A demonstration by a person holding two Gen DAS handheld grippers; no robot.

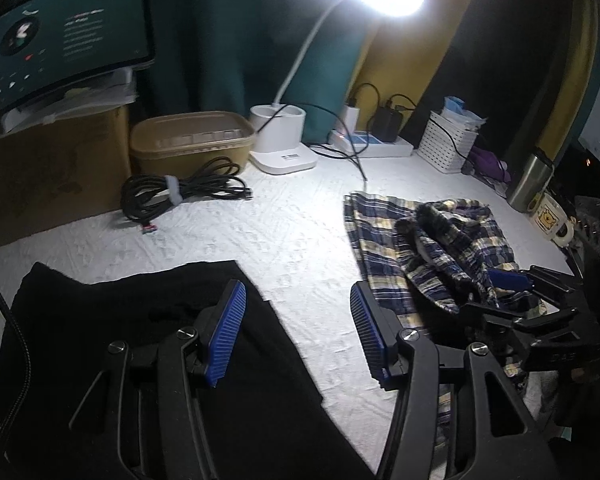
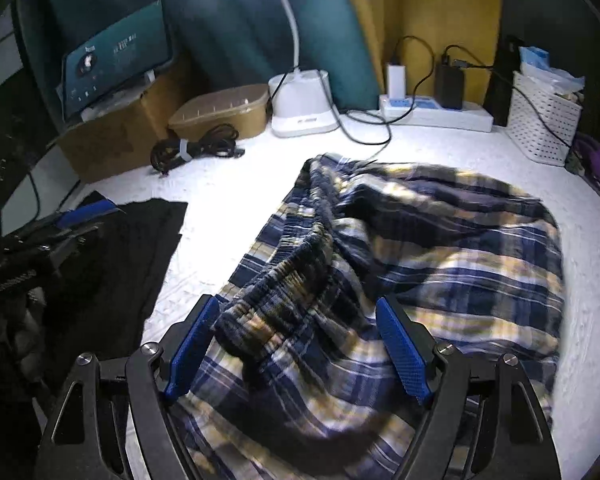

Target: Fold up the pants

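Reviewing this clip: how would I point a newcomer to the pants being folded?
Start at the white lamp base at the back of the table. In front of it, to the right, lie the plaid pants, rumpled. Their navy, yellow and white checks set them apart from the plain black garment on the left.

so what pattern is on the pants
Plaid pants in navy, white and yellow checks, clearest in the right wrist view.
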